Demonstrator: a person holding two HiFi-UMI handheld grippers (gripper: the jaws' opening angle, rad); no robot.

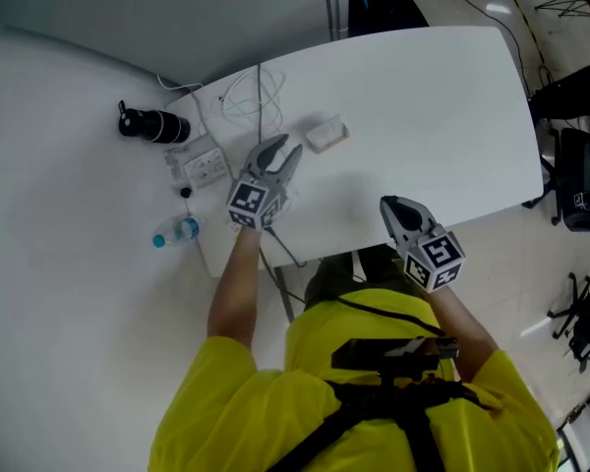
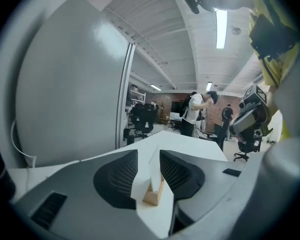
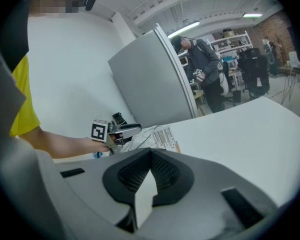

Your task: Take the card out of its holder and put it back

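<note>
A: Card (image 2: pixel 152 170) position?
B: Upright in wooden holder (image 2: pixel 153 196), on white worktop (image 1: pixel 442 96), toward its left part.
A: Left hand-held gripper (image 1: pixel 284 148)?
B: Jaws apart. Card and holder framed between them, just past the tips. Pads clear of the card on both sides.
A: Right hand-held gripper (image 1: pixel 392 206)?
B: Jaws together at the tips. Over the near worktop edge, well apart from holder.
A: Surroundings?
B: White cable (image 1: pixel 248 94) looped behind holder. Power strip (image 1: pixel 206 167) near worktop's left edge. Black cylinder (image 1: pixel 153 125) and water bottle (image 1: pixel 176 231) further left, beyond that edge.
</note>
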